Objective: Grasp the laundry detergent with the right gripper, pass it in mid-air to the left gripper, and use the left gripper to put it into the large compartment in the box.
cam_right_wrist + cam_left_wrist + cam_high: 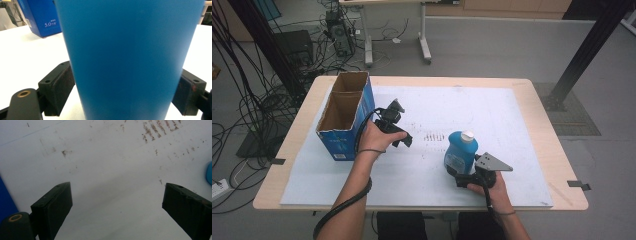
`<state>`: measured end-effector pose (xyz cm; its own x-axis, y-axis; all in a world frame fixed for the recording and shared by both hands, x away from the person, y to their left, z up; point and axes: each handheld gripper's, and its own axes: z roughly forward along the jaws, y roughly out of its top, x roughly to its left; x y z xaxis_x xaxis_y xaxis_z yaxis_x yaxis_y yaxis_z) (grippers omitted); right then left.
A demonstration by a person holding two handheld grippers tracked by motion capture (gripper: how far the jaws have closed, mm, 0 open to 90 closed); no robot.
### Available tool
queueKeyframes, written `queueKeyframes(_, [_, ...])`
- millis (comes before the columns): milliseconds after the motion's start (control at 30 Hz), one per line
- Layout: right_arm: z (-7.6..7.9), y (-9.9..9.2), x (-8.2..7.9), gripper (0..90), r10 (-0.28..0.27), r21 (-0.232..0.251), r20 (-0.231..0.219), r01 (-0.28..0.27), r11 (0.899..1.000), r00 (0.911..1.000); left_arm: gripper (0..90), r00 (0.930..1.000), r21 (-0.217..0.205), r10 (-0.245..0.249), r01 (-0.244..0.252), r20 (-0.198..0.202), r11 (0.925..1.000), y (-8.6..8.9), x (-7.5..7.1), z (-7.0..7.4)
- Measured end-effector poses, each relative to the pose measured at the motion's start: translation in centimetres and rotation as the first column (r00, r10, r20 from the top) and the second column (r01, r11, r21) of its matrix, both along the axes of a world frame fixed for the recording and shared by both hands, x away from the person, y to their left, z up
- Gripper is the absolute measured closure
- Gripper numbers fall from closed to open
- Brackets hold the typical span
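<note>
Blue bottle (460, 151): upright on the white sheet (512, 115) that covers the worktop, right of the middle and nearer the front edge than the back; white cap on top, label facing the front edge.
Right gripper (460, 176): low at the bottle's base on the front-edge side, held in the person's right hand (492, 189), grey three-cornered plate on top.
Right jaws: set either side of the bottle's body – in the right gripper view both black pads sit flush against the blue wall (130, 62), gripping it.
Left gripper (404, 138): in the left hand (377, 136), just right of the box, pointing towards the middle of the worktop.
Left jaws: spread wide, nothing between them – bare scuffed sheet (110, 170) shows in the gap.
Cardboard box (343, 114): blue outside, brown inside, open at the top, two compartments; stands near the left edge, towards the back-left corner.
Bottle to box: well apart, with the left gripper between them.
Marks: a patch of brown scuffs (432, 135) on the sheet, between left gripper and bottle.
</note>
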<state>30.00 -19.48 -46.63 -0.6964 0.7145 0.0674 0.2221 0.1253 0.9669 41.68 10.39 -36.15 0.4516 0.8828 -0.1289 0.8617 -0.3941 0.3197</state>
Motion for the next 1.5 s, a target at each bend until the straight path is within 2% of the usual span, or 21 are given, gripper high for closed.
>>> queueKeyframes(233, [0.02,0.06,0.08,21.6,0.014,-0.011,-0.006,-0.015,1.0,0.9999,9.6,1.0,-0.001,0.0,0.0,0.002,1.0,-0.02,-0.09,0.09])
queueKeyframes(800, [0.01,0.01,0.04,35.0,0.01,-0.006,-0.002,-0.01,1.0,1.0,9.6,1.0,0.003,0.0,0.0,0.0,1.0,-0.03,-0.27,0.07])
queueKeyframes(1033, [-0.01,-0.08,0.08,37.9,0.001,0.007,-0.008,-0.001,1.0,1.0,9.6,1.0,0.005,0.001,-0.001,0.003,1.0,-0.08,-0.29,0.25])
queueKeyframes(1500, [-0.02,-0.06,0.02,39.1,-0.003,0.003,-0.001,0.003,1.0,1.0,9.6,1.0,0.004,0.006,-0.006,0.005,1.0,-0.08,-0.49,0.36])
